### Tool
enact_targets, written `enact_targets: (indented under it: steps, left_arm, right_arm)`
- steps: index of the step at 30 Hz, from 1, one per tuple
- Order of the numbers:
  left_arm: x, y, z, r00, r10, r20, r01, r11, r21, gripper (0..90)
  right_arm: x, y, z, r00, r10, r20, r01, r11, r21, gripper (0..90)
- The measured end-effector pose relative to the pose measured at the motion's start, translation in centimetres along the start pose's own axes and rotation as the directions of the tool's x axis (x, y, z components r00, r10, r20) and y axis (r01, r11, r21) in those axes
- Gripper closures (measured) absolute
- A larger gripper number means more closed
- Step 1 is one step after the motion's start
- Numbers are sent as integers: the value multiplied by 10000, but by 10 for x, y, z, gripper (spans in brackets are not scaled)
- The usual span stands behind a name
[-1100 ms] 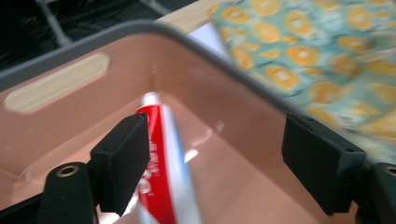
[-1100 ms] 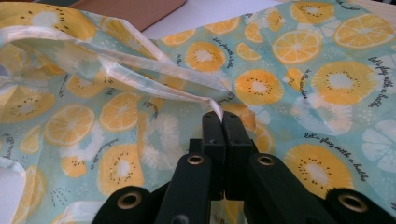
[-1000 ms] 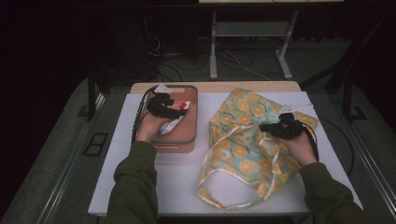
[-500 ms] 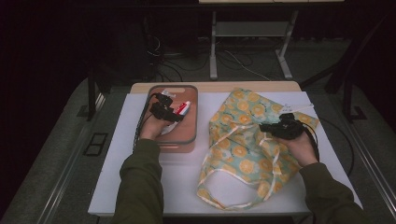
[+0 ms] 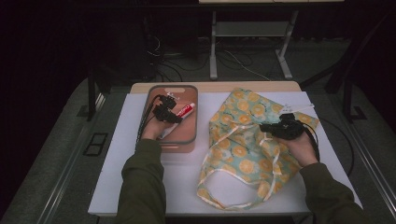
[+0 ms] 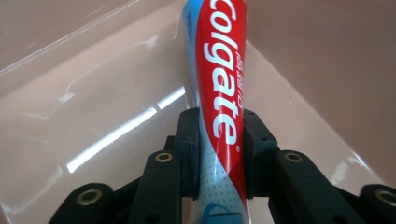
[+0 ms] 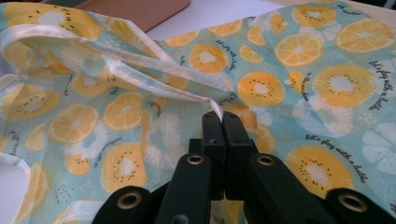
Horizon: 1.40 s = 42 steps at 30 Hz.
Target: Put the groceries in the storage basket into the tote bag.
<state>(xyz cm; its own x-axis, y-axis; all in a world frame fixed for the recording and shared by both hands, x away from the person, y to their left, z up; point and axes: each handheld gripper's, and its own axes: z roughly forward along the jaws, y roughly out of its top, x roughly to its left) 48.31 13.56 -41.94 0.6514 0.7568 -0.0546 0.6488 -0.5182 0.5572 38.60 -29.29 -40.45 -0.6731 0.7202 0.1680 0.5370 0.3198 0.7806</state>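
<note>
A red, white and blue toothpaste tube (image 5: 186, 111) (image 6: 219, 70) lies in a pink tray (image 5: 187, 140) (image 6: 93, 116) at the table's back left. My left gripper (image 5: 175, 116) (image 6: 219, 126) reaches into the tray; its jaws have just been closing and now press on both sides of the tube near its flat end. A light blue bag with an orange-slice print (image 5: 243, 140) (image 7: 303, 70) lies crumpled on the right. My right gripper (image 5: 269, 127) (image 7: 223, 119) is shut on a fold of its pale trim, pinching the cloth up.
A white mat (image 5: 140, 177) covers the table. The bag's looped handles (image 5: 219, 196) trail toward the front edge. Cables and a desk frame (image 5: 215, 51) stand on the floor behind the table.
The left gripper has sunk into the tray and its jaws have come together on the toothpaste tube. The right gripper and the bag have stayed put.
</note>
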Motion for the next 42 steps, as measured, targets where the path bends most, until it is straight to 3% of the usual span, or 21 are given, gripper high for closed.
enact_targets:
  steps: [3,5,9,12,18,28,35,42]
  left_arm:
    - [1,1,-3,10000,-19,35,19,9999,-107,727]
    - [1,2,-8,9995,-135,272,147,9988,-457,729]
    - [-1,9,-21,9994,129,330,-99,9959,-894,728]
    - [-4,15,-34,9994,84,338,-47,9941,-1081,728]
    - [-11,22,-59,9984,384,417,-308,9851,-1692,730]
    - [-42,21,-86,9894,864,1166,-627,9791,-1935,730]
    - [-82,16,-93,9739,1730,1468,-1418,9691,-2016,730]
    - [-124,7,-87,9435,2502,2175,-2011,9535,-2245,730]
  right_arm:
    - [0,0,0,10000,-12,-7,12,10000,-9,894]
    - [0,0,0,10000,-18,-14,18,10000,-13,894]
    - [0,0,0,10000,-12,-4,12,10000,6,894]
    - [0,0,0,10000,-42,18,42,10000,16,894]
    - [1,1,1,10000,-62,28,62,10000,16,894]
    - [2,1,1,9999,-87,56,87,10000,42,894]
    - [3,1,2,9999,-116,117,115,9999,82,894]
    - [4,1,3,9997,-186,125,185,9998,103,894]
